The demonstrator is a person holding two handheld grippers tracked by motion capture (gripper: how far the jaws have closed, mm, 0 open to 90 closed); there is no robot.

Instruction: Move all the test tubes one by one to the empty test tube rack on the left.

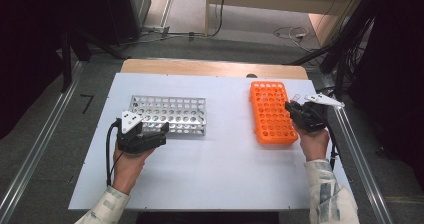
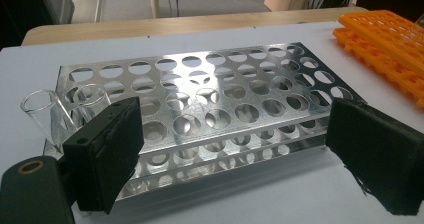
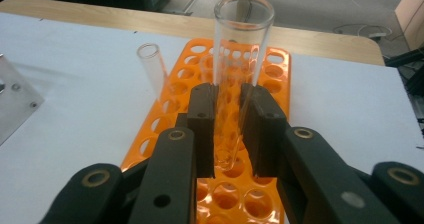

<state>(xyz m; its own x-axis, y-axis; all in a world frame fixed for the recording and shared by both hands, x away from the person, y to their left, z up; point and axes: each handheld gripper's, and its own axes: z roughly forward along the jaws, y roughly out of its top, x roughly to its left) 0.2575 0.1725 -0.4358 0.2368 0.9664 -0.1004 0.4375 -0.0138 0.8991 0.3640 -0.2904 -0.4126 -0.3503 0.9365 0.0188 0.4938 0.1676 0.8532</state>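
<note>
The right gripper (image 3: 229,129) clamps a glass test tube (image 3: 239,59) upright above the orange rack (image 3: 272,71) at the table's right. Keep the tube vertical in transfer. The left gripper (image 2: 235,154), jaws wide, brackets the metal rack (image 2: 210,91) near left; hold it steady.

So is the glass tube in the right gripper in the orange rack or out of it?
Out of it. In the right gripper view the glass tube stands upright, clamped by the right gripper, its rounded bottom clear above the orange rack.
</note>
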